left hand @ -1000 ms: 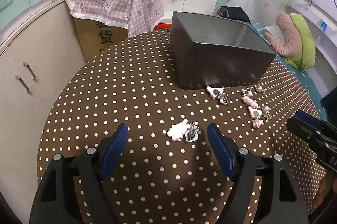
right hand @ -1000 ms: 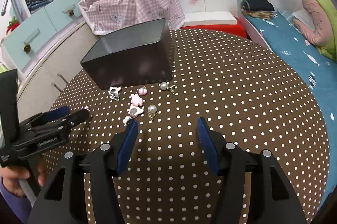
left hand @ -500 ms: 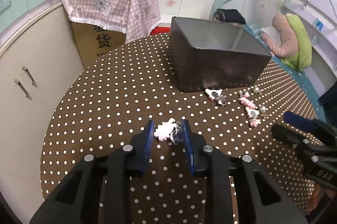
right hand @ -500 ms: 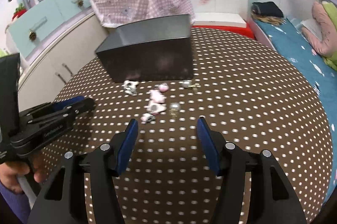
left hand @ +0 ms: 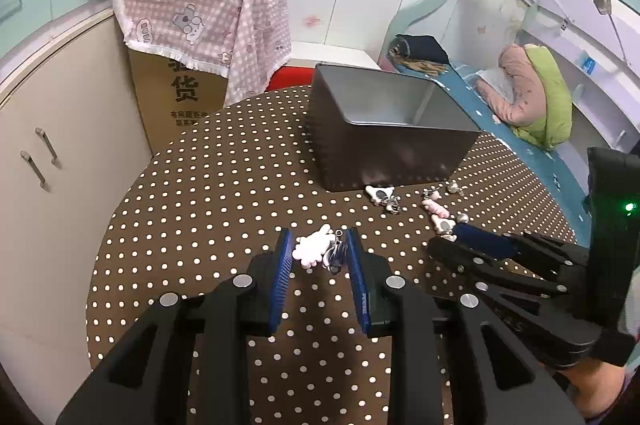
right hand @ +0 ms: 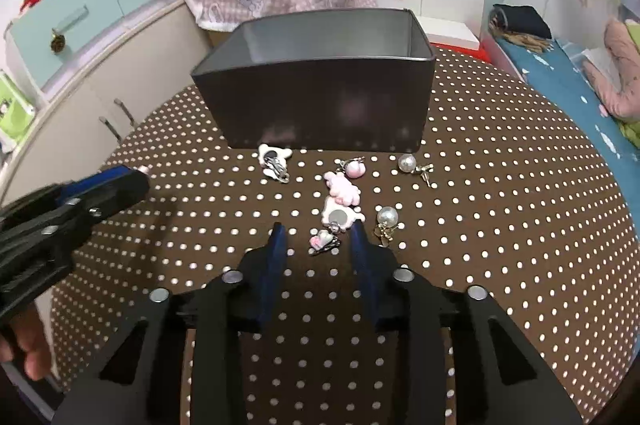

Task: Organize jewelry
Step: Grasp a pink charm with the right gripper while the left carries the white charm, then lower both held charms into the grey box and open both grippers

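My left gripper (left hand: 319, 251) is shut on a pale pink cloud-shaped charm (left hand: 310, 248) with a metal clip, held just above the brown polka-dot table (left hand: 224, 209). My right gripper (right hand: 318, 241) points down at the jewelry cluster. Its jaws are closing around a small pink heart clip (right hand: 322, 239) that lies on the table, with gaps on both sides of it. Behind the cluster stands an open dark metal box (right hand: 320, 105), its inside bare as far as I see. In the right wrist view the left gripper (right hand: 120, 181) shows at the left.
Loose pieces lie before the box: a white bear clip (right hand: 273, 157), a pink ball earring (right hand: 355, 168), two pearl earrings (right hand: 407, 162), a pink bunny (right hand: 344, 189) and a round pink charm (right hand: 339, 216). Cabinets stand left, a bed right.
The left jaws closed on the cloud charm and rose a little. The right gripper moved over to the jewelry cluster and its jaws narrowed around the small pink heart clip.
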`<move>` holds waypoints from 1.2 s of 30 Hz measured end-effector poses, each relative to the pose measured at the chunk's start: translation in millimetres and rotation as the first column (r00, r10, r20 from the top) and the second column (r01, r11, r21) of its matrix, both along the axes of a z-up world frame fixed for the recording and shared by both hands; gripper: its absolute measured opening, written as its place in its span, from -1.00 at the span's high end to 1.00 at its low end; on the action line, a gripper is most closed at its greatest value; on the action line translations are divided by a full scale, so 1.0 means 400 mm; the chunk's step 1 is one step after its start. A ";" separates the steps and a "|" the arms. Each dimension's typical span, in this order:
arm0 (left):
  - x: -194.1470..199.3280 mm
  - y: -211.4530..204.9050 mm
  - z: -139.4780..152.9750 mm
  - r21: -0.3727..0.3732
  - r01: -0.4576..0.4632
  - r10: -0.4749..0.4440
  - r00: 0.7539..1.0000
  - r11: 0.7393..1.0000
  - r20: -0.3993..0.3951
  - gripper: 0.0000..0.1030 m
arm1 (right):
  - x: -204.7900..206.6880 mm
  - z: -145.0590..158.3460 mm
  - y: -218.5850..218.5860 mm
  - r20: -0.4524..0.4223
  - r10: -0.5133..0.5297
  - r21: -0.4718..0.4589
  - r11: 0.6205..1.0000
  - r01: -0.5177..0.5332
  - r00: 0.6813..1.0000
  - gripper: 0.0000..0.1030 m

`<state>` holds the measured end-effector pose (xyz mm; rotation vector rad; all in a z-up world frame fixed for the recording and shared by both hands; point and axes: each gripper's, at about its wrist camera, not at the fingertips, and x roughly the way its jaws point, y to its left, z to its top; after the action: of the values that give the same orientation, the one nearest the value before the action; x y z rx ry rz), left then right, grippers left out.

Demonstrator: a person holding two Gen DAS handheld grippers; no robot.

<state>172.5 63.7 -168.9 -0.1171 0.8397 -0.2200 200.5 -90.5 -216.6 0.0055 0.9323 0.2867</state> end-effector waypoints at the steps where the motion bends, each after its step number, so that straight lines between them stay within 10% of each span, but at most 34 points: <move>1: 0.000 -0.001 0.001 -0.006 0.003 -0.003 1.000 1.000 0.000 0.51 | 0.003 0.000 0.000 0.001 0.001 -0.013 1.000 -0.001 1.000 0.67; 21: 0.038 -0.039 0.110 -0.099 0.094 -0.090 0.995 0.991 0.046 0.51 | -0.030 0.185 -0.115 0.109 0.022 0.178 0.983 -0.041 0.994 0.68; 36: 0.220 -0.084 0.185 -0.071 0.104 -0.103 0.995 0.992 0.006 0.51 | 0.146 0.281 -0.127 0.097 -0.004 0.264 0.964 -0.022 0.995 0.68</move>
<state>260.7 30.1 -94.8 -0.1402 0.8367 -0.3477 258.8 -141.2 -104.0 0.2317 0.7923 0.4149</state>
